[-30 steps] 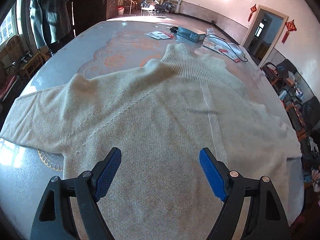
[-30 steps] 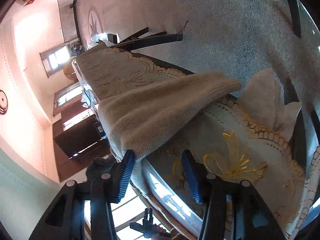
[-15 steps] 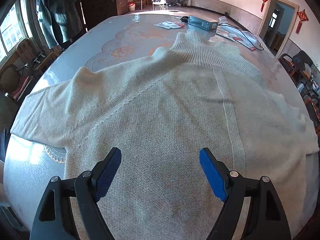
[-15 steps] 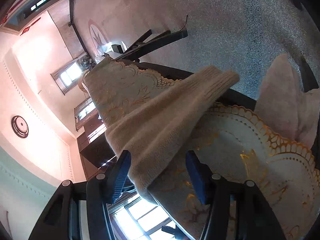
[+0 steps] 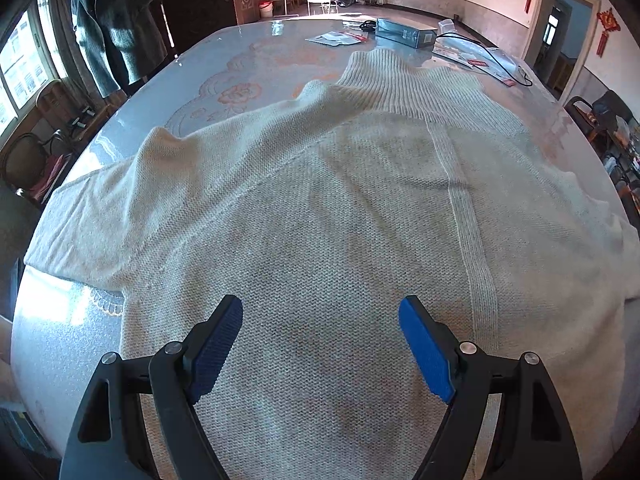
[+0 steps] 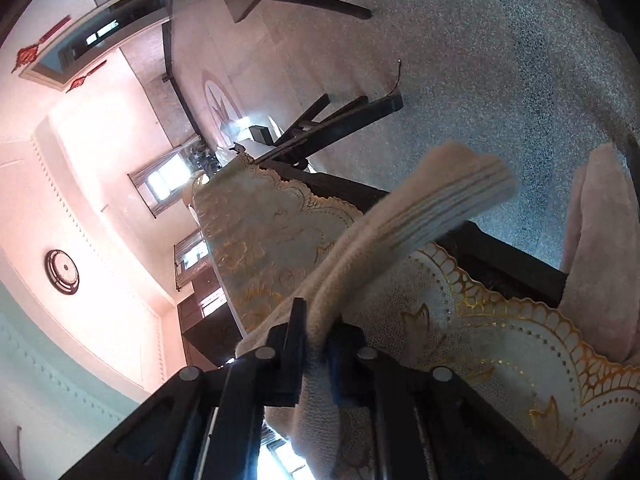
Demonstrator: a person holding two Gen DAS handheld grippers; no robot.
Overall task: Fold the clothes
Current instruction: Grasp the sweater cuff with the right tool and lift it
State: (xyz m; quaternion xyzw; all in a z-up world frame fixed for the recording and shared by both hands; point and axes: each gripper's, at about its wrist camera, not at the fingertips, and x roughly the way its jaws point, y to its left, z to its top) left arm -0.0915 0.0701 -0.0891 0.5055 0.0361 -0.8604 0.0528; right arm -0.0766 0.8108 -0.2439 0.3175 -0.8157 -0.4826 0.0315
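A cream knit sweater (image 5: 328, 208) lies spread on the table (image 5: 224, 68), its ribbed collar at the far side and one sleeve running off to the left. My left gripper (image 5: 320, 316) hovers open over the sweater's lower body, blue pads wide apart with nothing between them. In the right wrist view my right gripper (image 6: 318, 332) is shut on the sweater's other sleeve (image 6: 400, 228). The ribbed cuff sticks out past the jaws over the table's edge.
A person in a dark coat (image 5: 116, 20) stands at the table's far left. A blue box (image 5: 404, 34), papers (image 5: 336, 38) and a black cable (image 5: 496, 60) lie at the far end. Chairs (image 5: 28, 160) flank the table. A pale pink cloth (image 6: 600, 248) hangs at the right.
My right gripper's jaws closed onto the sleeve, which had lain between them. The left gripper tipped downward a little over the sweater, still open.
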